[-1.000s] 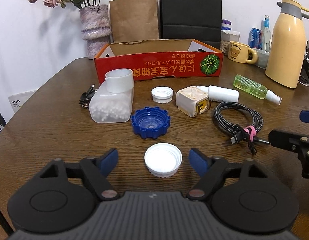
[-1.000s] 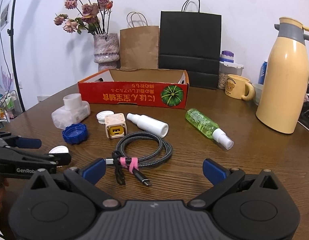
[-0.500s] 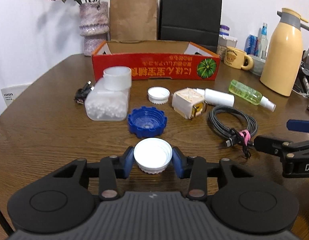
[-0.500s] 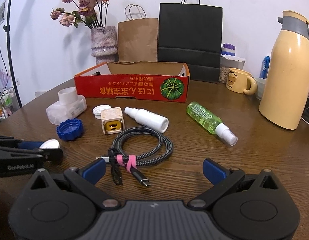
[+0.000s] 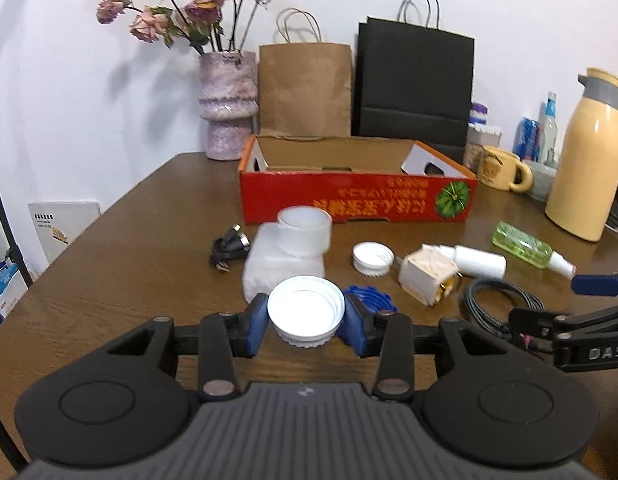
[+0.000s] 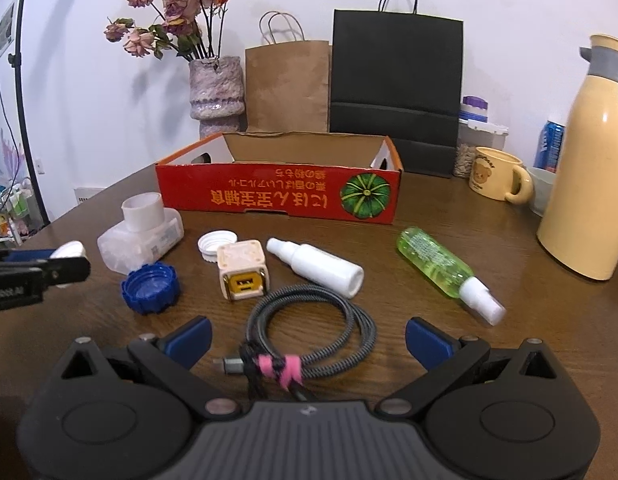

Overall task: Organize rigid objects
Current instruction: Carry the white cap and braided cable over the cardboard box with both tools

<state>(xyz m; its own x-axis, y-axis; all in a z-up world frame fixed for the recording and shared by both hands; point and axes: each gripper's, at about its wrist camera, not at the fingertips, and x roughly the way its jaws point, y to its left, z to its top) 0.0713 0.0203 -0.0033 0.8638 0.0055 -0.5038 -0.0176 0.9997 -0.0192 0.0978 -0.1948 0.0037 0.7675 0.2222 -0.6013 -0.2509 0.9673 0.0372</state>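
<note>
Left wrist view: at lower centre a white cap (image 5: pixel 305 312) is seen pinched between the blue pads of the left gripper (image 5: pixel 305 322), open side up and lifted clear of the wooden table (image 5: pixel 109 280). Directly behind it a blue cap (image 5: pixel 371 298) is largely hidden, whereas in the right wrist view that blue cap (image 6: pixel 150 287) is shown whole, lying flat at centre left. From the right wrist view the held white cap (image 6: pixel 67 249) is only glimpsed at the left edge, behind the dark finger of the left gripper (image 6: pixel 49 264).

At the bottom of the right wrist view the right gripper (image 6: pixel 307 340) is shown with its jaws spread wide, nothing pressed between them; a coiled cable (image 6: pixel 309 320) with a pink tie lies on the table between the pads. Beyond it a charger cube (image 6: pixel 243 276), a white spray bottle (image 6: pixel 317 266) and a green spray bottle (image 6: pixel 441 268) are laid out in a row, with a second white cap (image 6: pixel 217 242) and a translucent container (image 6: pixel 143 236) to the left.

A small black item (image 5: pixel 229 248) left of the container is shown only in the left wrist view. Farthest back, at upper centre, the red cardboard box (image 6: pixel 277 196) stands open
</note>
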